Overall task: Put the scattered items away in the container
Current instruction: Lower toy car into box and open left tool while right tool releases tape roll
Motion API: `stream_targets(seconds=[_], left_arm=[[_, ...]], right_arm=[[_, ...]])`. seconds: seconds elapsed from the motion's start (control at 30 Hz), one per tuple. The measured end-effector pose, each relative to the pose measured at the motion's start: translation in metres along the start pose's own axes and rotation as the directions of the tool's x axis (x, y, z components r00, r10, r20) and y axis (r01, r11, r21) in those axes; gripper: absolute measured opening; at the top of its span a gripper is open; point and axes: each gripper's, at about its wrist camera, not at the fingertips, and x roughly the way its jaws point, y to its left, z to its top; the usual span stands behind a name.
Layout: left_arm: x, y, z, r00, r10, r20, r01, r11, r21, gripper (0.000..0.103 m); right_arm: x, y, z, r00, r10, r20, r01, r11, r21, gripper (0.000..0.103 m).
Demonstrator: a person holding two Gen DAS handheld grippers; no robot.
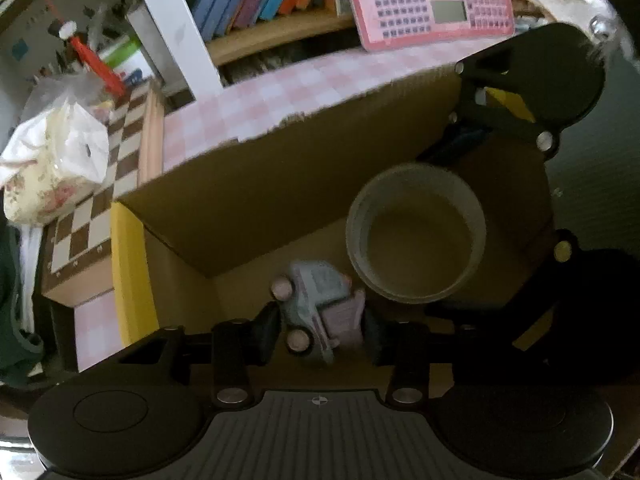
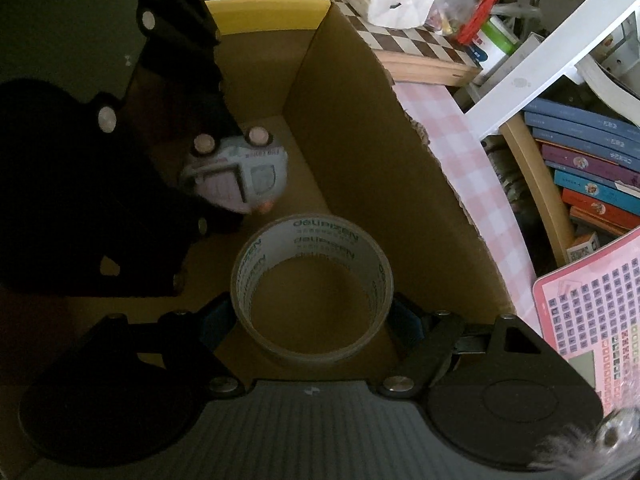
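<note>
**Now both loads hang inside the box, at the point of release**

Here the step in hand looks like the drop-off: both grippers reach down into the cardboard box [image 1: 248,196], each with an item between its jaws, so what the next move calls for is a clean let-go and a lift straight out past the box walls.

The left gripper [image 1: 320,330] has the toy car [image 1: 316,304] between its fingers. The jaws stand partly spread, a pad on either flank of the car; the car sits tilted, wheels to one side, and a sliver of gap seems to show beside each pad, so I judge the pinch to be slack or already released, though the blur keeps me from being sure.

The right gripper [image 2: 312,318] straddles the roll of tape [image 2: 312,288], its fingers spread wide with a blue pad at each outer side of the ring. Whether the pads press the roll or merely flank it, I cannot tell. The roll lies open-side up, near the box floor, just beside the car.

Outside, a chessboard [image 2: 420,44] and a pink keyboard toy [image 1: 432,0] lie on the checked cloth.
</note>
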Motion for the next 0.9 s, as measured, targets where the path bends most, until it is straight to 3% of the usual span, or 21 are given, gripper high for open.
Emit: stream_targets(seconds=[0.03, 0.3, 0.53, 0.67, 0.9], left_arm=[[-0.001, 0.0, 0.001, 1.0, -0.008, 0.011, 0.008, 1.0, 0.0, 0.055], [-0.021, -0.003, -0.002, 0.997, 0.011, 0.073, -0.011, 1.0, 0.002, 0.064], [-0.053, -0.002, -0.011, 0.988, 0.011, 0.152, -0.008, 1.0, -0.017, 0.065], [-0.078, -0.004, -0.02, 0.977, 0.019, 0.213, -0.013, 1.0, -0.028, 0.065], [-0.13, -0.014, -0.046, 0.945, 0.023, 0.325, -0.012, 0.999, -0.036, 0.066]], right_arm=[[-0.001, 0.0, 0.0, 1.0, -0.009, 0.002, 0.009, 1.0, 0.0, 0.088], [-0.013, -0.001, 0.002, 0.999, -0.026, 0.025, 0.025, 0.999, 0.028, 0.088], [-0.044, 0.001, -0.001, 0.996, -0.05, 0.074, 0.043, 0.995, 0.092, 0.089], [-0.074, 0.013, -0.005, 0.985, -0.109, 0.133, 0.093, 0.989, 0.118, 0.089], [-0.127, 0.036, -0.018, 0.967, -0.137, 0.214, 0.103, 0.981, 0.167, 0.09]])
